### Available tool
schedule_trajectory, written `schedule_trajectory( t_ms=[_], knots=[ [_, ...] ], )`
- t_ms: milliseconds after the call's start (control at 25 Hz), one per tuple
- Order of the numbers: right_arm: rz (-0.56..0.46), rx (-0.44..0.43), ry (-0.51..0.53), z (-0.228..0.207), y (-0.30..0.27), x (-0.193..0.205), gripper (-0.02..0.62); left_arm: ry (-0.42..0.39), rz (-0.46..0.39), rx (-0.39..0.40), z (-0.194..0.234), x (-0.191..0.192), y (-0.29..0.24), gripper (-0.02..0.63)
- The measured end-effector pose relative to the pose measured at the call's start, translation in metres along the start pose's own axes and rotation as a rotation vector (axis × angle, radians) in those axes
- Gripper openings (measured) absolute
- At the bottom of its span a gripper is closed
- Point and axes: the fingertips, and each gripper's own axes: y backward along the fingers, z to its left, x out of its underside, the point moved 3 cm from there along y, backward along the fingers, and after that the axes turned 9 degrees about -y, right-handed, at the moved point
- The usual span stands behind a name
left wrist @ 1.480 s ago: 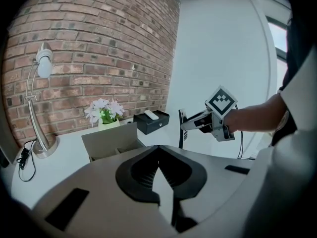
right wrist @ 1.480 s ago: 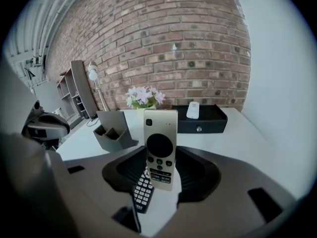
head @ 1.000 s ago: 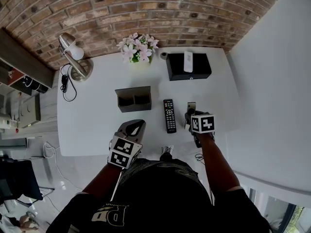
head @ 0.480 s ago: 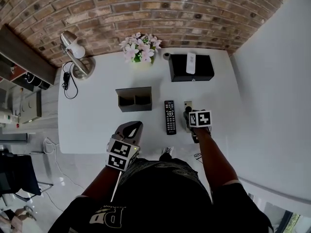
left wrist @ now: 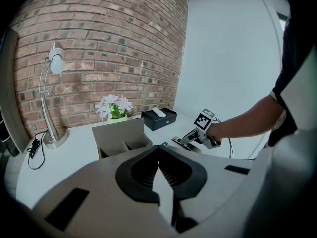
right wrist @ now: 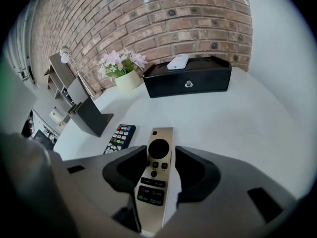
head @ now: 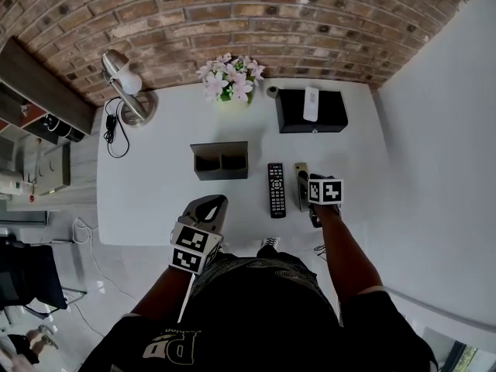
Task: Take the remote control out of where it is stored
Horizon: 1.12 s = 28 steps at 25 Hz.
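A slim gold remote (right wrist: 157, 167) lies lengthwise between the jaws of my right gripper (right wrist: 161, 150), which is shut on it by its sides. In the head view the gold remote (head: 301, 177) sits flat and low at the white table (head: 155, 184), just right of a black remote (head: 276, 189) lying on the tabletop. The grey two-slot holder (head: 221, 161) stands behind them, and I see nothing in its slots. My left gripper (head: 214, 204) hovers at the table's near edge, shut with nothing in it; its tips (left wrist: 159, 148) meet.
A black box (head: 312, 111) with a small white remote (head: 311, 103) on its lid stands at the back right. A pot of pink flowers (head: 230, 80) and a desk lamp (head: 128, 84) with its cable stand by the brick wall.
My right gripper has come down with the gold remote, which now lies flatter beside the black remote. The left gripper has stayed put.
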Motion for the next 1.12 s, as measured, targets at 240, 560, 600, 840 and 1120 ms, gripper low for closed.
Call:
schedule_trajectory(
  t_ms=[240,560,600,840,1120],
  knots=[
    [-0.038,0.039,0.021,0.003,0.011,-0.004,0.183,-0.011,-0.014,0.024,0.007,-0.002,0.004,0.006],
    [-0.194,-0.003,0.01,0.059,0.056,-0.006,0.183,-0.045,-0.037,0.075,0.021,0.001,0.019,0.006],
    [-0.215,-0.028,0.006,0.073,0.064,-0.005,0.183,-0.048,-0.044,0.084,0.023,0.001,0.023,0.006],
    [-0.363,-0.232,-0.044,0.175,0.122,0.004,0.068,-0.009,-0.07,0.148,0.032,0.004,0.047,0.006],
    [-0.447,-0.481,-0.062,0.269,0.157,0.011,0.006,-0.023,-0.121,0.177,0.038,-0.001,0.077,0.006]
  ],
)
